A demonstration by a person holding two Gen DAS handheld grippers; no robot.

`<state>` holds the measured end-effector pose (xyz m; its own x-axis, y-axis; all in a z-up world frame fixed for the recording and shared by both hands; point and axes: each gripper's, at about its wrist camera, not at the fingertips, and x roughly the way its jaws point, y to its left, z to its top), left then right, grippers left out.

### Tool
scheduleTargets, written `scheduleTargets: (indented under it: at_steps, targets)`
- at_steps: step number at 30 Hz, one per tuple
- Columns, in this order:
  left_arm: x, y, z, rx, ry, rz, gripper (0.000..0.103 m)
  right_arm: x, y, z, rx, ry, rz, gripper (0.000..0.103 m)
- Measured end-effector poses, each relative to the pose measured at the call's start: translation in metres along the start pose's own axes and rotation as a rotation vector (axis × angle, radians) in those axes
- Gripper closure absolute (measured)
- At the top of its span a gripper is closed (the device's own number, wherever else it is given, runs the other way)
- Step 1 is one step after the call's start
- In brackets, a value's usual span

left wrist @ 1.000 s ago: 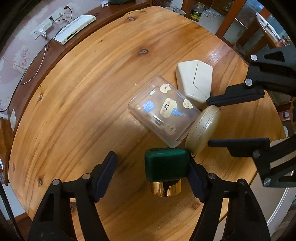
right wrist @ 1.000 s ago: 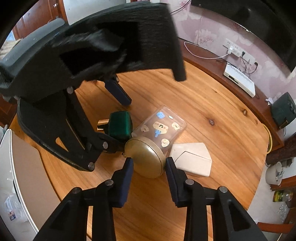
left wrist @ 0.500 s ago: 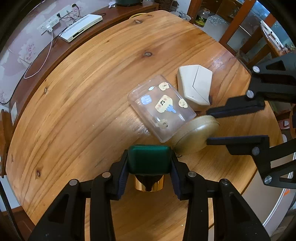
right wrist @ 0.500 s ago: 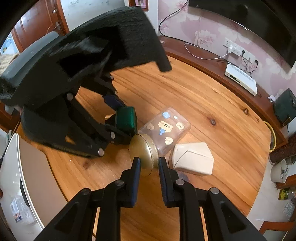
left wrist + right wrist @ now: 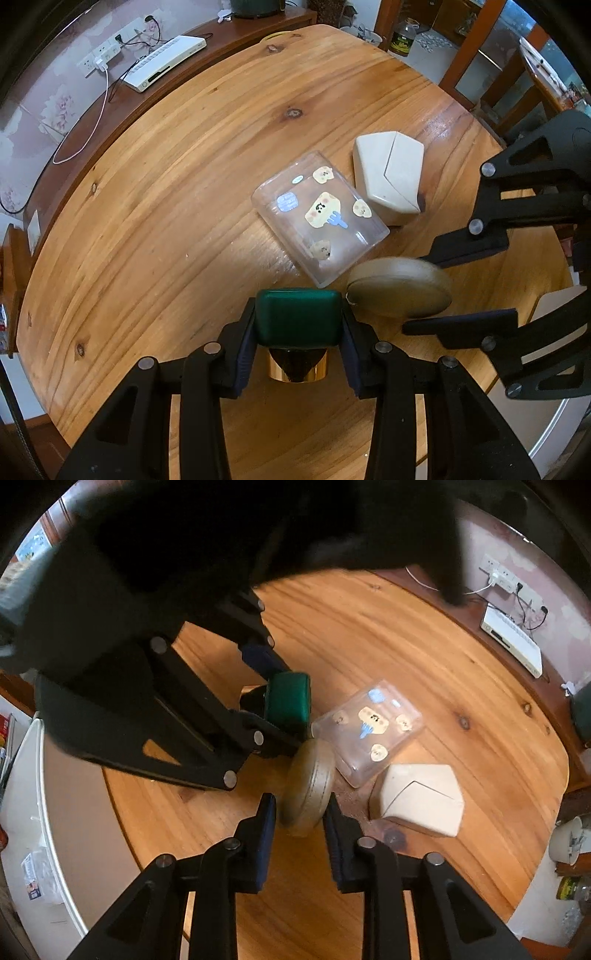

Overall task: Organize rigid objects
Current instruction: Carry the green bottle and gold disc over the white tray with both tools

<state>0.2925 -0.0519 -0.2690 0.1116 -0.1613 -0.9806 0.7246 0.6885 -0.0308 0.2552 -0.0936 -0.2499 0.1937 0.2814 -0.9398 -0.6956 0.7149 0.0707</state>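
While clamped on the cap of the green-capped bottle [image 5: 298,321], just on the near side of the clear box [image 5: 317,214], keep the left gripper [image 5: 298,310] steady and pointing down. Cannot tell whether the gold base rests on the table [image 5: 166,192]. Expect the body to slip out if the cap sits loose, or to swing into the near corner of the clear box on a fast lift. Next along, beside that same corner, note the round tin [image 5: 400,291] standing on edge between the jaws of the right gripper [image 5: 417,291], now opening, with a gap at one pad. Expect a topple against the clear box, or a roll away from it toward the table rim. Further right, touching the clear box, avoid knocking the white box [image 5: 388,177].
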Motion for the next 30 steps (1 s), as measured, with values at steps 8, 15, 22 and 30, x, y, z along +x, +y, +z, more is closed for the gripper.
scheduleTargets:
  at_steps: [8, 15, 22, 30]
  targets:
    - [-0.002, 0.012, -0.007, -0.043, -0.035, -0.032, 0.061, -0.006, 0.003, 0.004, 0.038, -0.021, -0.001, 0.082]
    - [-0.016, 0.017, -0.021, -0.093, -0.057, -0.043, 0.061, -0.028, -0.001, -0.004, 0.109, -0.069, 0.022, 0.084]
    - [-0.052, 0.011, -0.025, -0.143, -0.061, -0.049, 0.061, -0.067, 0.006, -0.015, 0.133, -0.139, 0.013, 0.084]
    - [-0.132, -0.032, -0.046, -0.148, -0.136, 0.003, 0.061, -0.14, 0.042, -0.039, 0.178, -0.309, 0.019, 0.084]
